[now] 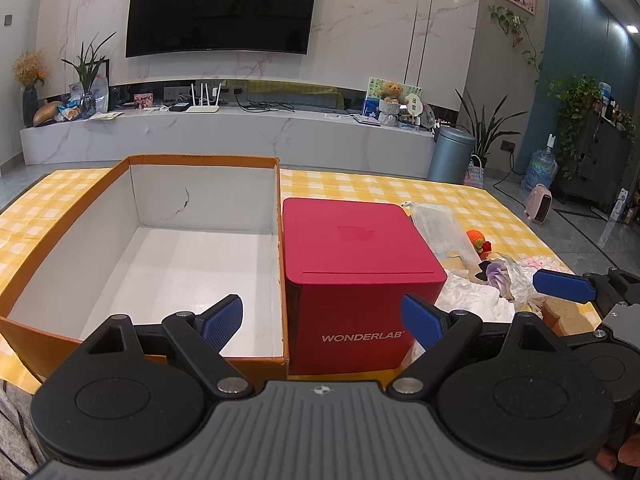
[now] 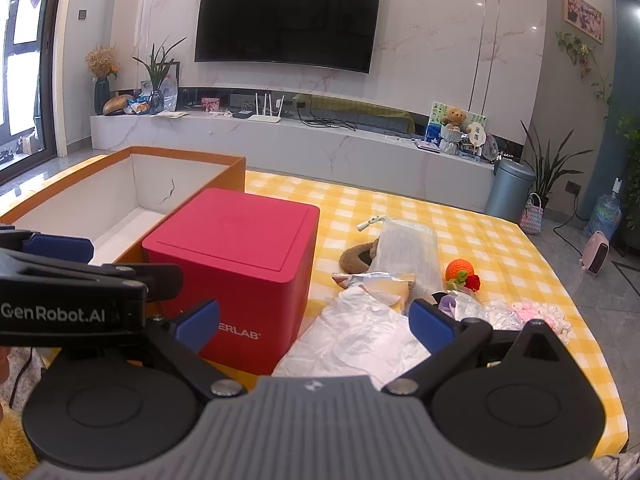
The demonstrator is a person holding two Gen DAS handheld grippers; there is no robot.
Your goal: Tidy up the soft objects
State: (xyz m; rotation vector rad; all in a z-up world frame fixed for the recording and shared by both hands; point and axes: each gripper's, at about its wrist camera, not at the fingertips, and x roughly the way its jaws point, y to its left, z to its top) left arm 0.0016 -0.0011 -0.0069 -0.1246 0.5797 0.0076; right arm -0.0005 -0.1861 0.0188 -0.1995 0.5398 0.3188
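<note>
Both grippers were held side by side at the near edge of the tabletop (image 2: 460, 216), which was covered in a yellow checked cloth. The left gripper (image 1: 322, 318) had its jaws spread wide and held nothing; it faced the seam between the open orange box (image 1: 140, 240), empty and white inside, and the red cube (image 1: 360, 264) standing just beside the box's right wall. The right gripper (image 2: 316, 326) was likewise wide open and empty. The soft things lay in a loose heap to the right of the red cube: a white plastic bag (image 2: 360, 340) nearest, directly ahead of the right gripper's fingers, then a clear pouch (image 2: 408, 252), a brown fuzzy slipper (image 2: 354, 260), an orange knitted ball (image 2: 460, 270) and a pink knitted piece (image 2: 536, 314) farther right. The heap stretched roughly away from the grippers and off to the right, so the right gripper was plainly the nearer one, with the cube standing between the pile and the box.
</note>
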